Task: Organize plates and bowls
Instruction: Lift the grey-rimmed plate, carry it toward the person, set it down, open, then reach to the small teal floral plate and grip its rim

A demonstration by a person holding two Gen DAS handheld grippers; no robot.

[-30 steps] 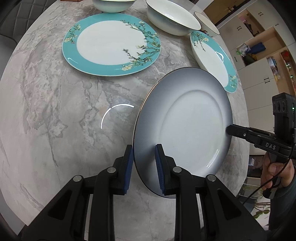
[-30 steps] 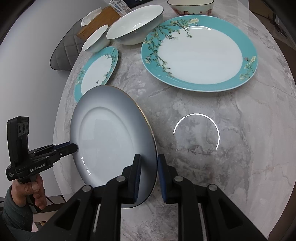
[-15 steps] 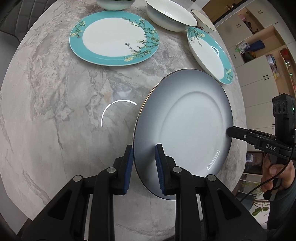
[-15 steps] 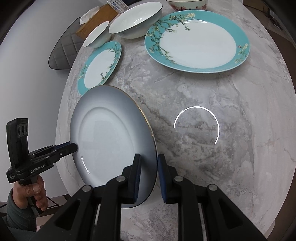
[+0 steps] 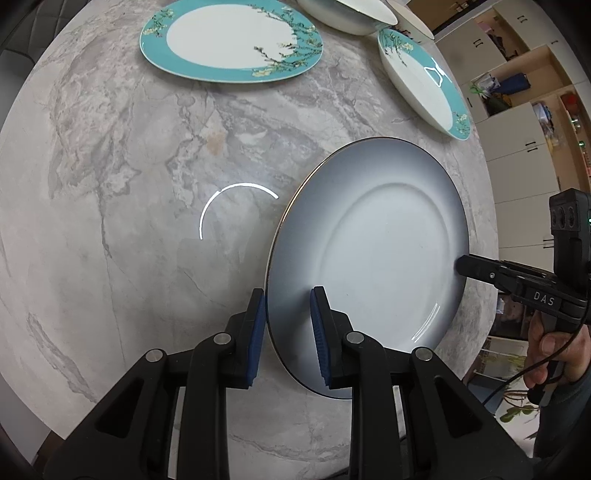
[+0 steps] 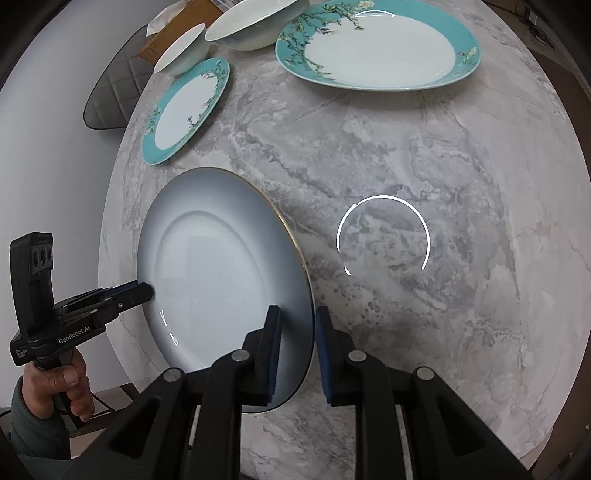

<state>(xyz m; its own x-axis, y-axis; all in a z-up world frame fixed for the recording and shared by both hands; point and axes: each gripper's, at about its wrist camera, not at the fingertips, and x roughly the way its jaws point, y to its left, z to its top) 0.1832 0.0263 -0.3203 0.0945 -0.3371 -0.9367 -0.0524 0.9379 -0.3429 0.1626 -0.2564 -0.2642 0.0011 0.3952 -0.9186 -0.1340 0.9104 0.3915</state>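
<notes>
Left wrist view: the left tongs (image 5: 287,334) are clamped on the near rim of the round grey-white glazed plate (image 5: 373,258), held above the grey marble table (image 5: 129,184); the right tongs (image 5: 461,265) pinch its opposite rim.

Right wrist view: the right tongs (image 6: 297,350) grip the same plate (image 6: 218,273). It looks stiff, slick and breakable, so opposite rim edges seem the safest hold.

Broad bare marble tabletop (image 6: 424,155) lies open beside the held grey plate (image 6: 221,280), while the large teal plate (image 6: 380,48), small teal plate (image 6: 184,110) and bowls (image 6: 255,26) crowd its far edge
</notes>
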